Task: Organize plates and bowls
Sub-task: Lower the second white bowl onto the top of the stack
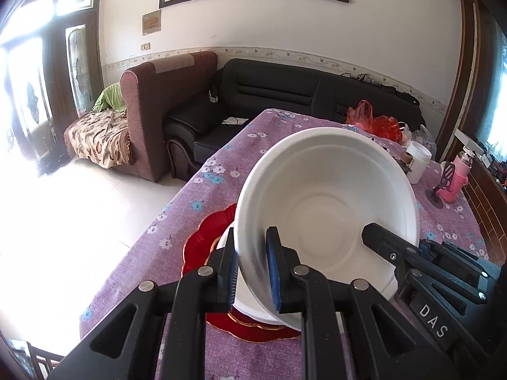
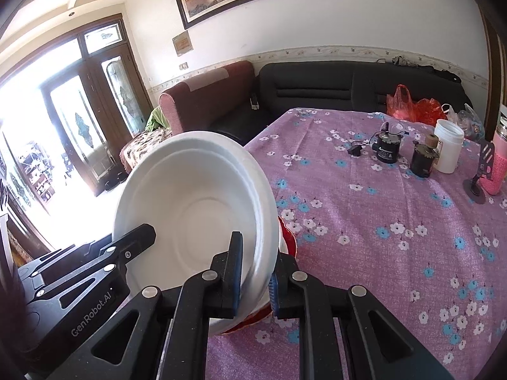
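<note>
Both jaws clamp the rim of one white foam bowl [image 1: 326, 202]: left gripper [image 1: 252, 272] at the bowl's nine o'clock, right gripper [image 2: 255, 277] at three. Tilted bowl hangs over a red gold-edged plate [image 1: 206, 237] on the purple flowered tablecloth [image 2: 364, 221].

Bowl [image 1: 326, 202] apparently above plates [image 1: 202, 237] on table [image 1: 221, 171], sofa [image 1: 285, 91] behind.

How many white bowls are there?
2, maybe more hidden. One bowl is held up, tilted, pinched at opposite rims by both hand-held grippers. Another white dish sits beneath it on the red plate.
</note>
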